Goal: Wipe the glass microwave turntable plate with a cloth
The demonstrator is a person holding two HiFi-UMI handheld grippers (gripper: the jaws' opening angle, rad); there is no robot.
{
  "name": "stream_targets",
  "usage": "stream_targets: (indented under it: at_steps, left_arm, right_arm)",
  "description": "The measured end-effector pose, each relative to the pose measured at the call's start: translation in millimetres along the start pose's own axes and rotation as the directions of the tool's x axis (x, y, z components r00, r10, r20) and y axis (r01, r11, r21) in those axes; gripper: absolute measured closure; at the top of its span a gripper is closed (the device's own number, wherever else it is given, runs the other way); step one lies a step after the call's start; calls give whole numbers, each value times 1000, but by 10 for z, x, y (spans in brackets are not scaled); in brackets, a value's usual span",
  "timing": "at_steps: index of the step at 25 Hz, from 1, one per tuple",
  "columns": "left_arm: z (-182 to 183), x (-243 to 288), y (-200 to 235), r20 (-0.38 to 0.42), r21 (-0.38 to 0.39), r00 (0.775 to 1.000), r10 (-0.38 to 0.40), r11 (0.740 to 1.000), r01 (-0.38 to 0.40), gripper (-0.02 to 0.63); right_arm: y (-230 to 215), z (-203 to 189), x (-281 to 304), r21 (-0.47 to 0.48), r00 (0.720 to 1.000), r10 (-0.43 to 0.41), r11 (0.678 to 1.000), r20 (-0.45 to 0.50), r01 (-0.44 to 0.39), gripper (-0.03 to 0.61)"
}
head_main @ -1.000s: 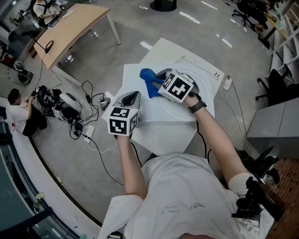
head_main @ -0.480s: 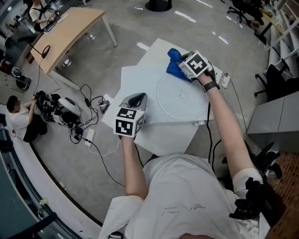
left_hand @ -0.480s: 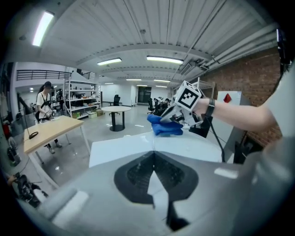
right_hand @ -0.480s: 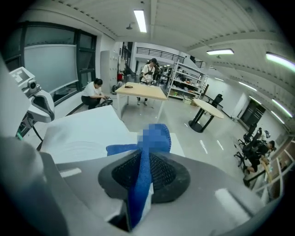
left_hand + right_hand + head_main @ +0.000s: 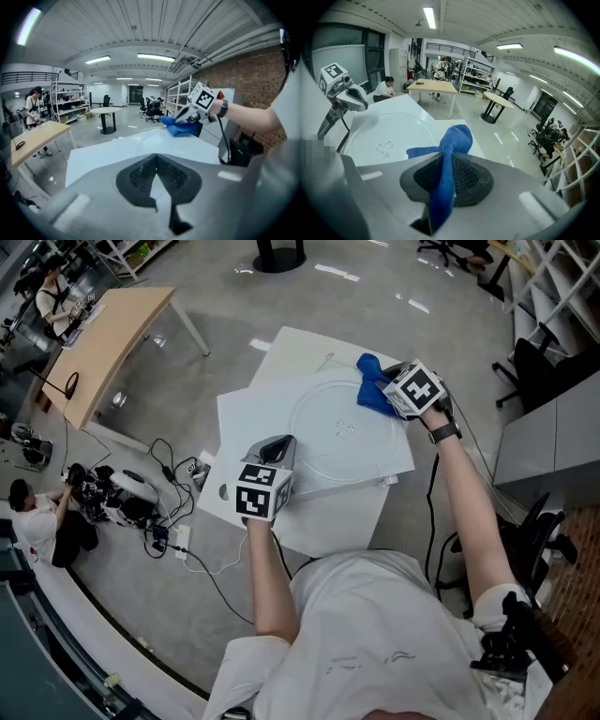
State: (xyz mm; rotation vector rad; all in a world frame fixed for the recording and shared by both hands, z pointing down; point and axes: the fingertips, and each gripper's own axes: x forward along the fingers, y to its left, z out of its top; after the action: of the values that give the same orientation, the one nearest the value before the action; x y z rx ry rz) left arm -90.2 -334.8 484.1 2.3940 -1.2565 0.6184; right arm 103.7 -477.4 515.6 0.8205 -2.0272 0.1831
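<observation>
Blue cloth [image 5: 372, 388], clamped in the right gripper [image 5: 392, 390], has swept round the glass plate [image 5: 314, 454] to its upper-right edge, so wiping is underway; left gripper [image 5: 275, 450] sits with jaws together, empty

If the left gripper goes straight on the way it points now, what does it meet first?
Probably the glass turntable plate on the white table; the left gripper aims at its near rim, though height is unclear.

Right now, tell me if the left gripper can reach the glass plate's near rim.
Probably yes: the left gripper sits just beside that rim of the glass plate, nothing between, and the right gripper with the blue cloth is at the far edge.
</observation>
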Motion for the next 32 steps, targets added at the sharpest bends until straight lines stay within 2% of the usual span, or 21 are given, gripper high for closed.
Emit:
stream_targets:
  at_steps: [9,13,15,18,22,28,32]
  left_arm:
    - [-193,160,-62,-40,48,999,-6,999,8,612]
    - [-283,207,-94,-64,63,998,2,998,2,612]
    - [-310,204,-122,-84,66,996,-2,998,8,612]
    - [-386,234,-109,-112,76,994,12,997,-3,612]
    - [-421,249,-123,-124,80,992,14,997,-4,612]
    - [-411,297,-155,-137,133,990,26,991,-8,613]
    - [-421,308,-157,-141,125,990,26,992,-8,614]
  right_arm:
    - [512,-540,-461,2,999,53,999,2,-53,523]
    - [827,-642,-552,-8,996,85,996,10,-85,523]
    - [957,-613,-575,-23,997,73,997,0,-73,523]
    - [1105,-519,-558,-76,998,57,995,-28,-59,523]
    - [1298,-323,-546,-113,996,91,989,-20,-93,523]
    - [1521,332,-414,-177,984,142,977,110,-121,523]
    - [1649,841,-152,-229,963,189,963,191,-144,523]
